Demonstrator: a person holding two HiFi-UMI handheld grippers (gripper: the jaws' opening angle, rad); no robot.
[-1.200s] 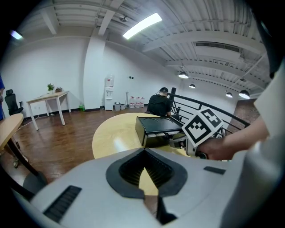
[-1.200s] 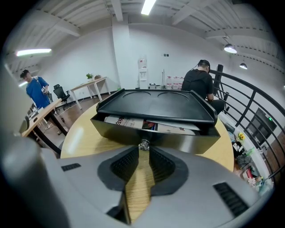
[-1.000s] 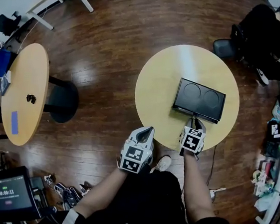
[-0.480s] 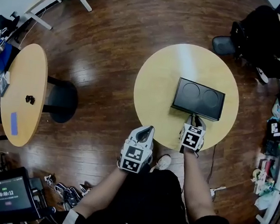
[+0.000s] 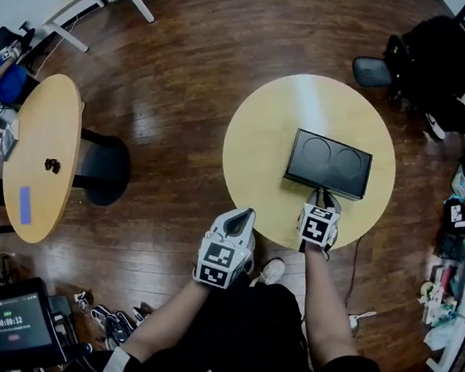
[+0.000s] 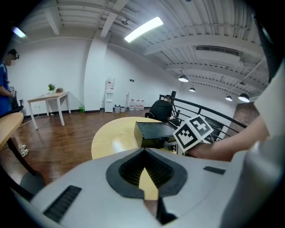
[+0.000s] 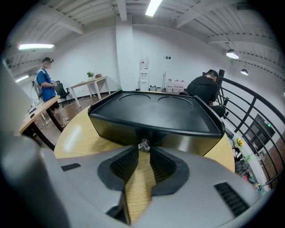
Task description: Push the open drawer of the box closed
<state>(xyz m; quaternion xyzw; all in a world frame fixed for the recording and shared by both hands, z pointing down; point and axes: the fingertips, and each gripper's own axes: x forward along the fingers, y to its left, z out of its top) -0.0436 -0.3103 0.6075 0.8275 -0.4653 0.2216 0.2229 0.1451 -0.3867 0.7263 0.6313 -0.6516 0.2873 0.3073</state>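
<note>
A black box [image 5: 328, 163] with two round dents in its lid lies on the round wooden table [image 5: 262, 143]. My right gripper [image 5: 323, 198] sits at the middle of its near face. In the right gripper view the drawer front [image 7: 182, 142] looks flush with the box [image 7: 156, 111], and the small metal knob [image 7: 143, 145] sits between the tips of my right gripper [image 7: 144, 150], which is shut on it. My left gripper [image 5: 244, 216] hangs at the table's near edge, left of the box, shut and holding nothing. From it I see the box [image 6: 156, 132].
A second round table [image 5: 39, 159] with small items stands far left, with a dark stool beside it. A seated person in black [image 5: 443, 55] is behind the table, and railings and clutter line the right side. A person in blue [image 7: 44, 84] stands far left.
My right gripper has crept a little forward toward the box, and the box's near face has drawn in flush. The left gripper has barely moved.
</note>
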